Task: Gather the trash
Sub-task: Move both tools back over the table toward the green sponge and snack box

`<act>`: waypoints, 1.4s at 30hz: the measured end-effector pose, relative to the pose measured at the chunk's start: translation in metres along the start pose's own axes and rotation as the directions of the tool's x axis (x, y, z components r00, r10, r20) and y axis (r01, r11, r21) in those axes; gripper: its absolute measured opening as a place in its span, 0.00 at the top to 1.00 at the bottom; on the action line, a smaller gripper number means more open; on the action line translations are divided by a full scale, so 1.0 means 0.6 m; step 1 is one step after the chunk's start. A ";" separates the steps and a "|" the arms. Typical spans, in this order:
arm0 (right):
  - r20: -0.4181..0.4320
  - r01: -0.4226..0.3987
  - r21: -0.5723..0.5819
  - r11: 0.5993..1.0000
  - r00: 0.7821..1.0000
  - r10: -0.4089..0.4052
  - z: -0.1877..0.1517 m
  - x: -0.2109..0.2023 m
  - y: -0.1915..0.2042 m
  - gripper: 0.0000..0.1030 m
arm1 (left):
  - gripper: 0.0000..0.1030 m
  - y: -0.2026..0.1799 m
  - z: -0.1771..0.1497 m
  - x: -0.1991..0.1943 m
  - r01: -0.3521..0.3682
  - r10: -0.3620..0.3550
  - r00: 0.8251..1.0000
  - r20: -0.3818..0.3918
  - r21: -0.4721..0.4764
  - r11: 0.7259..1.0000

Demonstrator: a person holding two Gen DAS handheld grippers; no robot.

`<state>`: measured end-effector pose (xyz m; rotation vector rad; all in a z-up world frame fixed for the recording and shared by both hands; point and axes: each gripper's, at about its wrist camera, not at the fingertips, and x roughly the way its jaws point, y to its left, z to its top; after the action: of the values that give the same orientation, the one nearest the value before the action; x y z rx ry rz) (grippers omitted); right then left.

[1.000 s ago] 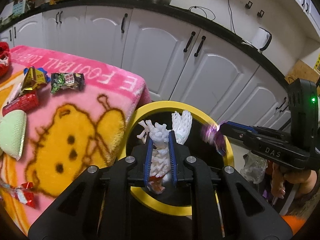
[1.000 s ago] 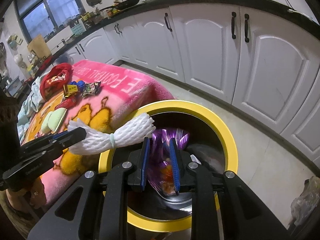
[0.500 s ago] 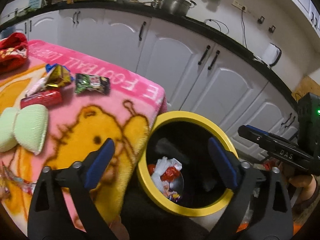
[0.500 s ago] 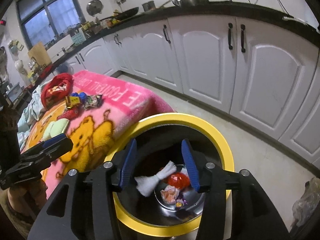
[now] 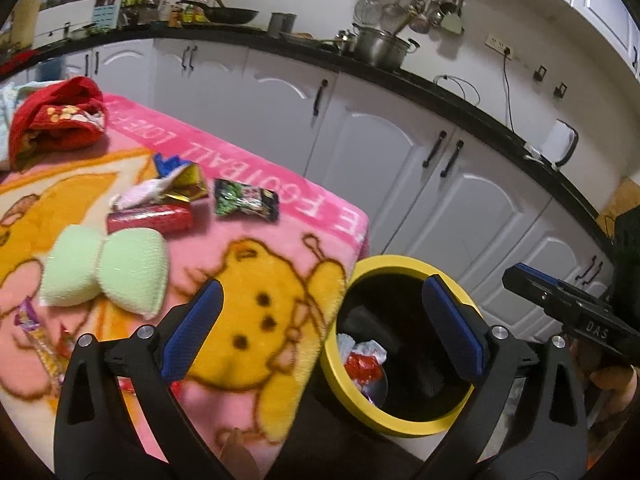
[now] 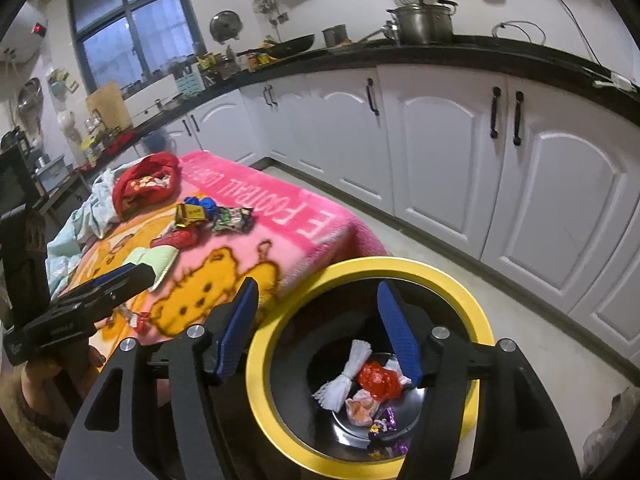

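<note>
Here both grippers are empty with jaws spread wide, and the remaining trash lies on the pink blanket-covered surface (image 5: 304, 204), left of the bin. Going left to right in the left wrist view: a thin striped wrapper (image 5: 38, 344) at about 8 o'clock, then the pale green foam net (image 5: 106, 270), pinched in the middle, with its long axis running roughly 9 to 3 o'clock. Above it lies a red wrapper (image 5: 150, 218), long axis also near 9 to 3, with a gold wrapper (image 5: 188, 184) touching it at 1 o'clock and a green-black packet (image 5: 246, 200) just beside that. The left gripper (image 5: 320, 328) hovers over the blanket's edge, one finger above the cartoon bear, the other over the yellow-rimmed bin (image 5: 400, 264). The right gripper (image 6: 326, 328) hangs straddling the bin's rim, above the white net (image 6: 344, 376) and red and purple wrappers already dropped inside.

The coming pick likely turns on this: the green foam net sits at roughly 10 o'clock from the left jaws and near them, well nearer than to the right ones. Its long axis lies across the jaws' opening line, so closing on the pinched waist probably needs a wrist turn.
</note>
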<state>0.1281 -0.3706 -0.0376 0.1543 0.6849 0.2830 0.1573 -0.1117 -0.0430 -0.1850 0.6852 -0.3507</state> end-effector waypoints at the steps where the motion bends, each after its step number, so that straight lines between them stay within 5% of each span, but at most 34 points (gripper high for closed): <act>1: 0.003 -0.004 -0.006 1.000 1.000 0.004 0.001 0.000 0.005 0.40 | 0.11 0.004 0.001 -0.004 -0.002 0.002 1.000 0.006 -0.005 1.000; 27: 0.019 -0.116 -0.178 0.977 0.992 0.121 0.037 0.023 0.159 0.36 | 0.11 0.130 0.025 -0.098 -0.110 0.128 0.983 0.133 -0.133 0.985; 42: 0.003 -0.171 -0.252 0.953 0.984 0.177 0.072 0.089 0.248 0.30 | 0.11 0.226 0.035 -0.119 -0.197 0.217 0.970 0.111 -0.169 0.966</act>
<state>0.1645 -0.2149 -0.0023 -0.0241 0.6052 0.5337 0.1541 0.0417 -0.0234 -0.2809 0.5981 -0.0826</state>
